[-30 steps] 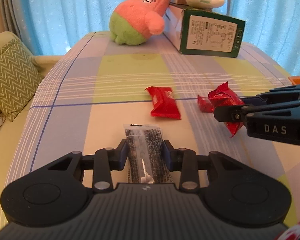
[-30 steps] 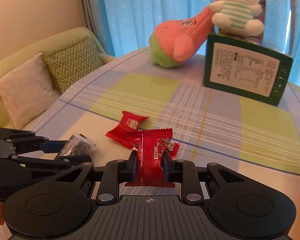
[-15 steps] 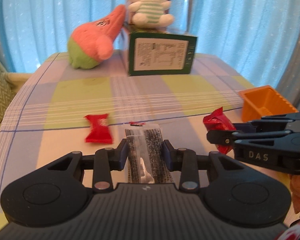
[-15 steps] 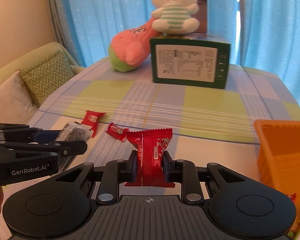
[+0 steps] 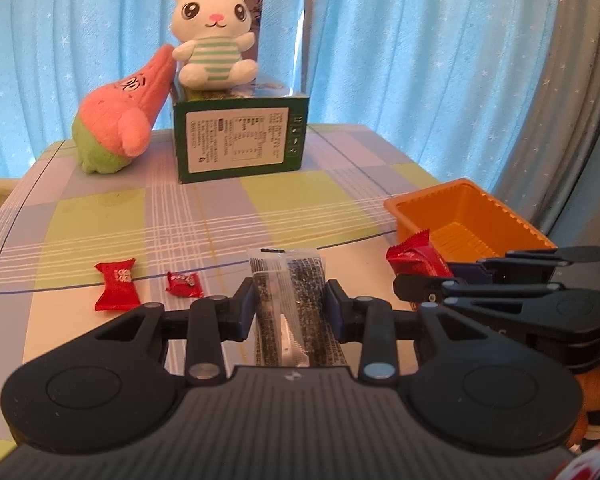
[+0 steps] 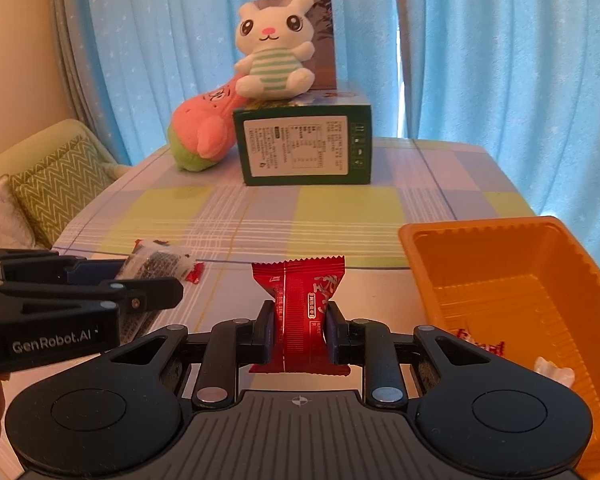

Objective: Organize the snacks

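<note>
Both grippers are loaded. Left gripper (image 5: 290,310) has its pads pressed on a clear packet of dark snack (image 5: 288,300), held by its narrow sides so the length points forward. Right gripper (image 6: 298,330) pinches a red wrapped snack (image 6: 300,312) at its waist, so the wrapper bulges above and below the pads and its crimped ends stay free. Gripping each packet across the middle looks like a choice that keeps it from swinging in carriage and lets it fall cleanly once the pads part.

The orange basket (image 6: 420,264) stands near the table's right edge, its open mouth up. It sits just ahead and to the right of the right gripper, while the left one is further toward the table's middle. At least one wrapped item seems to lie in its near corner, though little of it shows. Two more red candies, a larger one (image 5: 116,285) and a small one (image 5: 183,284), lie on the checked cloth toward the front left edge. A green carton (image 5: 240,140) with a white rabbit plush (image 5: 212,40) on top and a pink plush (image 5: 120,120) leaning beside it stands at the far edge, clear of the work. I judge this the carry stage, both loads bound for the basket.
</note>
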Available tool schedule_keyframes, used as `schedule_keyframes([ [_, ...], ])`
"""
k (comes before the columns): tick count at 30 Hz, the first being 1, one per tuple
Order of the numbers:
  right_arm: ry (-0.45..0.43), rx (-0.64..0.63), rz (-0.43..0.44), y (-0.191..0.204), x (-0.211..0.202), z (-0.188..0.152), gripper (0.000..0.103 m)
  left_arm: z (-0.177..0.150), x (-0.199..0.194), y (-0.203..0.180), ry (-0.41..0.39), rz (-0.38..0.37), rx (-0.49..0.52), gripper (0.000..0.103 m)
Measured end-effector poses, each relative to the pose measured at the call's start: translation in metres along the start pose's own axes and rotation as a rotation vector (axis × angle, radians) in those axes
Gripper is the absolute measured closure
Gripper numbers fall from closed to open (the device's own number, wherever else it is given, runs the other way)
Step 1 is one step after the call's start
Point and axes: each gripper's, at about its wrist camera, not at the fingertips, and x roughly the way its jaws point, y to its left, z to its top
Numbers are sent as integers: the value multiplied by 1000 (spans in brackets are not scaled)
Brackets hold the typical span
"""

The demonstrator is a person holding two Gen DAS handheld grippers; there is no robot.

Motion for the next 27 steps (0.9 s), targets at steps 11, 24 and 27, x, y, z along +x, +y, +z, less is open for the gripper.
schedule_keyframes([
  [11, -33, 43, -53, -19, -38, -17, 78, -4, -13, -33, -1, -40, 34, 70],
  [24, -64, 102, -97, -47, -68, -30, 78, 3, -15, -72, -16, -95, 77, 70],
  [27, -72, 109, -106, -51, -70, -30, 78, 5, -13, -79, -15, -109, 79, 70],
])
